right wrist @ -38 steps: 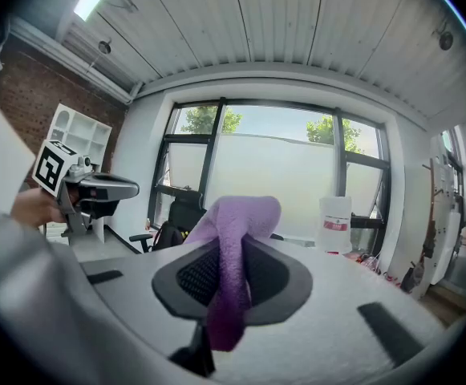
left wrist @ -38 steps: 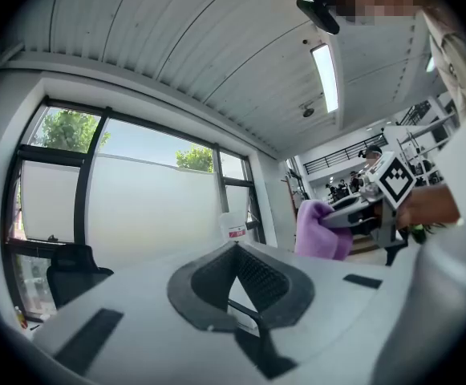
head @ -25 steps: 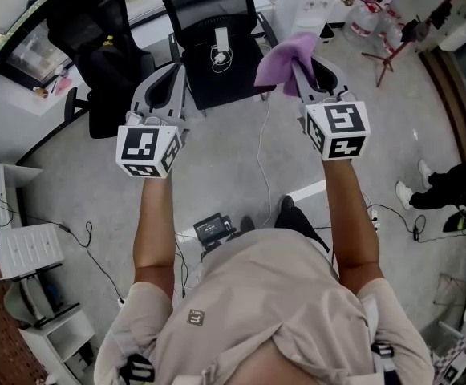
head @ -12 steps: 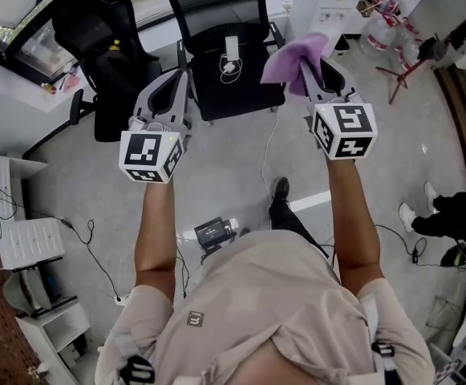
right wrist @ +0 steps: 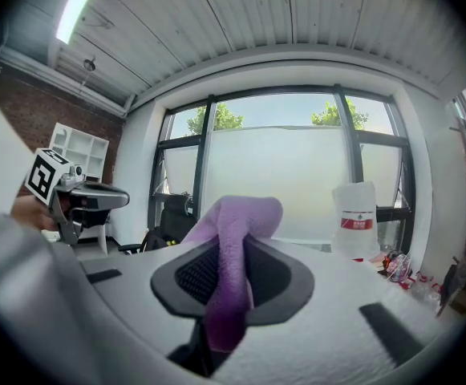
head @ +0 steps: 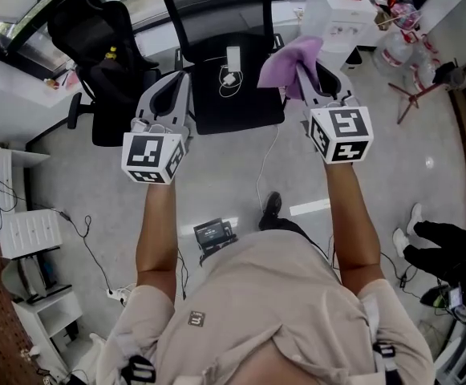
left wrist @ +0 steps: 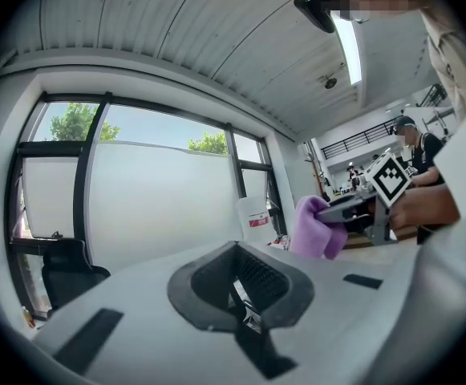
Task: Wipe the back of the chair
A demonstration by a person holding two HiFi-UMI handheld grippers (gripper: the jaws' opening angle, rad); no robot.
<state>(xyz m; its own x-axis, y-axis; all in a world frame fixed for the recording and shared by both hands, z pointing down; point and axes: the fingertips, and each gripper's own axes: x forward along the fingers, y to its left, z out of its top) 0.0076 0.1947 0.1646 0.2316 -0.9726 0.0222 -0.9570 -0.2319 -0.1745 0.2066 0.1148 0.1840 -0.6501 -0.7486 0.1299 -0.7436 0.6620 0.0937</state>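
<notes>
Jaws on our right gripper point(head: 306, 74) are clamping a purple cloth point(head: 289, 58), which is drooping out of the pads in the right gripper view, while those on our left gripper point(head: 176, 83) are pressing together on nothing. We are facing the black office chair point(head: 231, 95) from its seat side, and its mesh backrest point(head: 216, 10) is standing upright beyond both grippers, apparently untouched. We are judging this as the approach: the cloth is being carried toward the backrest and wiping is not yet under way. Next, we are expecting to need the cloth brought flat against the mesh and swept across it, with the left gripper possibly steadying the frame, since the chair looks likely to swivel or roll. Room is looking tight at the sides: a second black chair point(head: 96, 46) is sitting just to the left and a white cabinet point(head: 341, 14) is crowding the right. A white phone point(head: 233, 57) and its cable point(head: 261, 175) are lying on the seat and trailing to the floor, which is calling for a reach that passes above them.
</notes>
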